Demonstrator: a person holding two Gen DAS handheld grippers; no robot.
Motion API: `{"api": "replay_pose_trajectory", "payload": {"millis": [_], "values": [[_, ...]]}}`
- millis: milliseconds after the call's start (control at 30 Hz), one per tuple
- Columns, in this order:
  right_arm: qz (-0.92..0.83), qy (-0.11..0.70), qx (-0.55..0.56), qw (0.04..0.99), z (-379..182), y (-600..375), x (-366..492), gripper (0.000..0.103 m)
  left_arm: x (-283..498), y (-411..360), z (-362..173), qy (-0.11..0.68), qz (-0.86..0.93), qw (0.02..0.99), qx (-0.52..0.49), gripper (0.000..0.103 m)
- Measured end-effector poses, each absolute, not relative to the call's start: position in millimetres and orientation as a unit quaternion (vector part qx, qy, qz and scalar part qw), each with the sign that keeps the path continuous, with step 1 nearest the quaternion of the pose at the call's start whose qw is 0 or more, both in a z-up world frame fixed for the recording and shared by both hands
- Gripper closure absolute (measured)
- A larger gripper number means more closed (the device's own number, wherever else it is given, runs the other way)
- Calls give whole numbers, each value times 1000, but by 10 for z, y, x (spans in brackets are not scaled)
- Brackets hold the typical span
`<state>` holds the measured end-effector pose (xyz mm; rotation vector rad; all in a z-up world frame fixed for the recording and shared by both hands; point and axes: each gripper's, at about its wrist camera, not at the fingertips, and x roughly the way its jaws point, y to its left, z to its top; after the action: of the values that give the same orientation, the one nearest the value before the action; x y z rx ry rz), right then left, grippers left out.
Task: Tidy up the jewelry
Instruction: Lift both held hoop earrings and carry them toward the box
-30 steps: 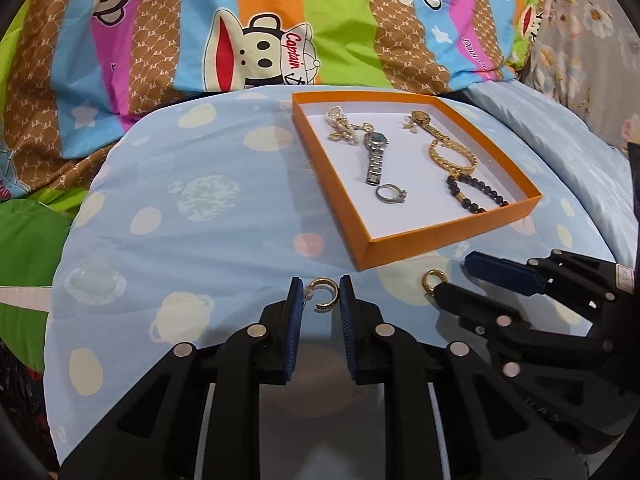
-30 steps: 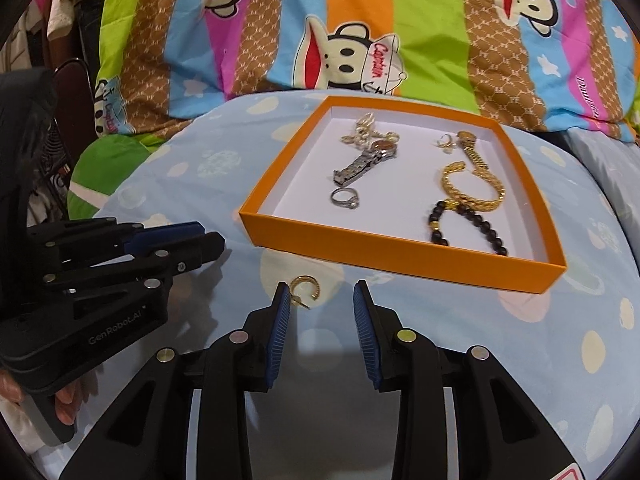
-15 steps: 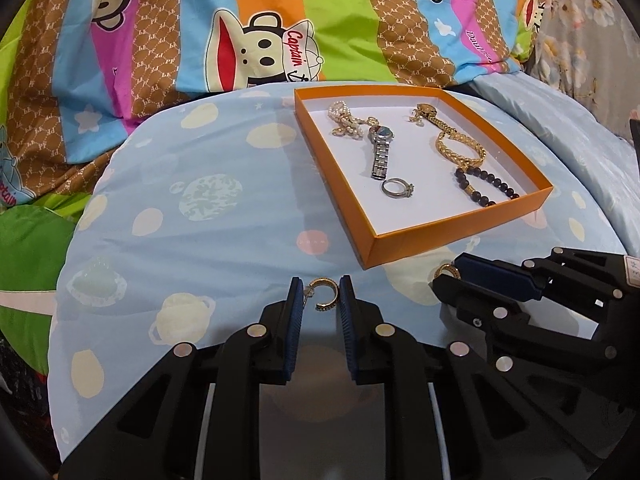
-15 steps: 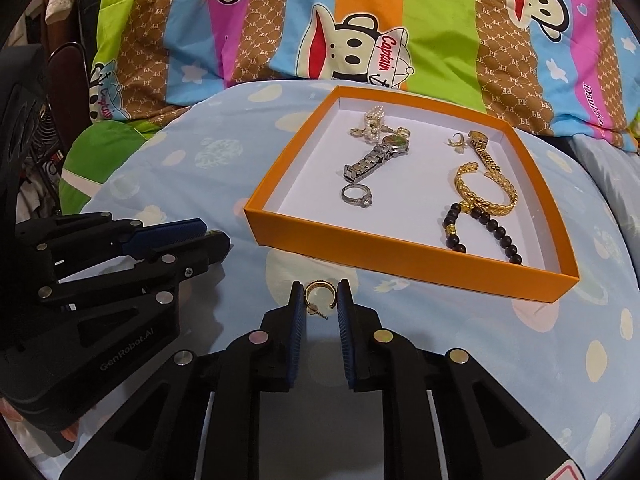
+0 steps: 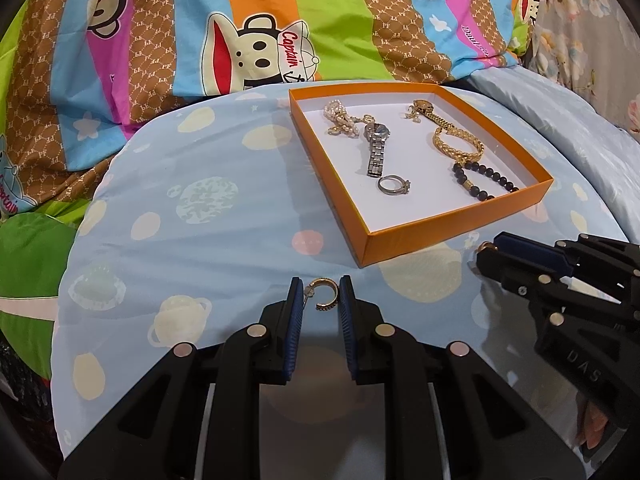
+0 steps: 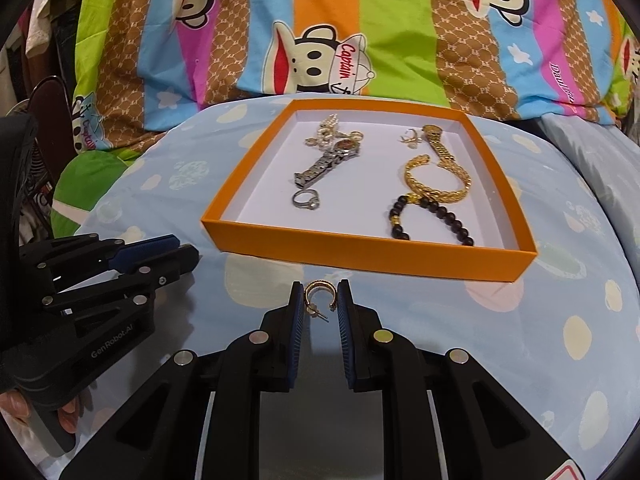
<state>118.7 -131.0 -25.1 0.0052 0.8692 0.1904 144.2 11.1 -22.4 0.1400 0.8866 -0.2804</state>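
Observation:
My left gripper (image 5: 320,294) is shut on a gold hoop earring (image 5: 326,294), held just above the blue bedding short of the orange tray (image 5: 440,226). My right gripper (image 6: 319,300) is shut on a second gold hoop earring (image 6: 318,296) in front of the tray (image 6: 360,258). The tray holds a silver watch (image 6: 326,164), a silver ring (image 6: 306,200), a pearl piece (image 6: 328,128), a gold watch (image 6: 438,142), a gold chain bracelet (image 6: 436,184), a black bead bracelet (image 6: 432,218) and a small gold earring (image 6: 410,138). Each gripper shows in the other's view: the right one (image 5: 486,250), the left one (image 6: 192,254).
The tray sits on a light blue spotted pillow (image 5: 208,208). A striped cartoon-monkey quilt (image 5: 256,36) lies behind it. A floral fabric (image 5: 592,20) is at the far right. Clothes and a dark chair (image 6: 44,92) are at the far left.
My right gripper closed on the second earring and lifted it. Both grippers rose and drew back a little from the tray, each holding its earring.

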Motion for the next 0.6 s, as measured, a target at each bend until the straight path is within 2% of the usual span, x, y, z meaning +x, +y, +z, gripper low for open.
{"api": "replay_pose_trajectory", "payload": {"millis": [600], "values": [[52, 433, 41, 899, -301, -1641, 1164, 88, 1429, 62, -231, 425, -133, 891, 84, 85]]}}
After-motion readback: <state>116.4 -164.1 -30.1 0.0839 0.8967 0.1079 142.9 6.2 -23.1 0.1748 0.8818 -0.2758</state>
